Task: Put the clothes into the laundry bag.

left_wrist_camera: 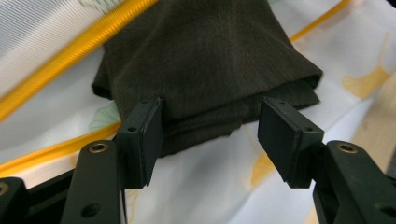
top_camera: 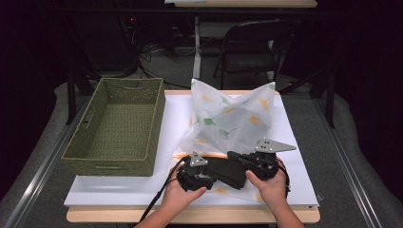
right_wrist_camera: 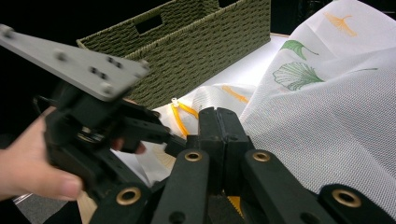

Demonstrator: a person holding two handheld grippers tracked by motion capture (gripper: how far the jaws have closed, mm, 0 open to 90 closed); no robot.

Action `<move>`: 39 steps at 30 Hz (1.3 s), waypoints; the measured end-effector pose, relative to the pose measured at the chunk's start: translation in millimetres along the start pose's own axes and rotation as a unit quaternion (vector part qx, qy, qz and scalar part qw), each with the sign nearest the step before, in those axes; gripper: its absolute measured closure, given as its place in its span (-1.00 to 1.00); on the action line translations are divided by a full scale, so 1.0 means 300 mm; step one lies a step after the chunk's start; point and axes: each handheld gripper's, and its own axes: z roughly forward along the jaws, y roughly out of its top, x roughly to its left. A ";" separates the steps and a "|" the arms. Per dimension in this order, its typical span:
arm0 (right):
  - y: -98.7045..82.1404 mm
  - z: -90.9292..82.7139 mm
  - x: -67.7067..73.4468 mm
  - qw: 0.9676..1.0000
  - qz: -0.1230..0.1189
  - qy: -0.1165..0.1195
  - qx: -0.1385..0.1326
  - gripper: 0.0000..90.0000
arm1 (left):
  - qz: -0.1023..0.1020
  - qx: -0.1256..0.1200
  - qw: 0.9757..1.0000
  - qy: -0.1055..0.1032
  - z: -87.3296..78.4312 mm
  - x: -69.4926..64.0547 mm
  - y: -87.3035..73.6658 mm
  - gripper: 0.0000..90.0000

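Left gripper [left_wrist_camera: 210,135] gapes around a folded dark cloth [left_wrist_camera: 210,60] (fuzzy, layered edge); right gripper [right_wrist_camera: 218,135] is clamped tight.

Woven basket [top_camera: 116,126] blocks left half of counter [top_camera: 294,156], tall walls, open top, interior free. Mesh bag [top_camera: 233,118] stands puffed across centre-right, peaks up, blocks reach to far edge there. Dark folded cloth [top_camera: 228,171] lies on bag's near flap between left tool [top_camera: 192,178] and right tool [top_camera: 254,166]; tools close together, tight gap. Free strip: near-left counter in front of basket; narrow right margin beside bag. Left tool's pads straddle cloth edge, not touching.
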 end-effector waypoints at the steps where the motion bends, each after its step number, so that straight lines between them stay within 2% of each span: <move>1: 0.000 0.000 -0.001 1.000 0.000 0.000 0.000 1.00 | -0.002 0.001 1.000 0.002 0.009 0.002 0.000 -0.12; 4: 0.000 -0.001 -0.003 1.000 0.001 -0.001 0.000 1.00 | -0.006 0.005 1.000 0.004 0.034 0.011 -0.001 -0.12; 7: -0.001 -0.002 -0.003 1.000 0.001 -0.001 -0.001 1.00 | -0.008 0.006 1.000 0.002 0.061 0.022 -0.008 0.01; 13: -0.002 0.000 -0.003 1.000 0.001 -0.001 0.001 1.00 | 0.013 0.010 1.000 0.025 0.071 0.025 -0.014 0.50; 14: -0.002 0.001 -0.002 1.000 0.002 -0.001 0.002 1.00 | 0.020 0.011 0.999 0.034 0.070 0.023 -0.011 0.59; 16: -0.003 0.002 0.001 1.000 0.001 0.001 0.003 1.00 | 0.023 0.008 0.999 0.041 0.066 0.022 -0.001 0.66; 18: -0.003 0.003 0.002 1.000 0.000 0.002 0.003 1.00 | 0.021 0.003 0.999 0.041 0.062 0.026 0.005 0.68; 21: -0.003 0.005 0.006 1.000 -0.001 0.006 0.002 1.00 | 0.005 -0.007 0.999 0.044 0.050 0.049 0.034 0.68; 25: -0.001 0.010 0.015 1.000 -0.001 0.013 0.004 1.00 | -0.016 -0.029 0.997 0.065 0.045 0.097 0.084 0.69; 29: 0.003 0.011 0.025 1.000 -0.004 0.017 0.001 1.00 | -0.038 -0.049 0.995 0.078 0.051 0.141 0.110 0.69; 30: 0.003 0.011 0.025 1.000 -0.004 0.017 0.001 1.00 | -0.038 -0.049 0.995 0.078 0.051 0.141 0.110 0.69; 31: 0.005 0.011 0.027 1.000 -0.003 0.018 0.001 1.00 | -0.044 -0.051 0.994 0.085 0.061 0.164 0.115 0.69; 32: 0.005 0.012 0.026 1.000 -0.003 0.019 0.000 1.00 | -0.044 -0.051 0.994 0.085 0.061 0.164 0.115 0.68; 34: 0.003 0.015 0.024 1.000 0.000 0.021 0.001 1.00 | -0.051 -0.048 0.993 0.095 0.082 0.191 0.119 0.68; 36: 0.002 0.017 0.023 1.000 0.000 0.020 0.002 1.00 | -0.050 -0.047 0.993 0.100 0.089 0.196 0.120 0.68; 39: -0.005 0.026 0.018 1.000 0.005 0.016 0.007 1.00 | -0.044 -0.030 0.992 0.116 0.119 0.213 0.118 0.65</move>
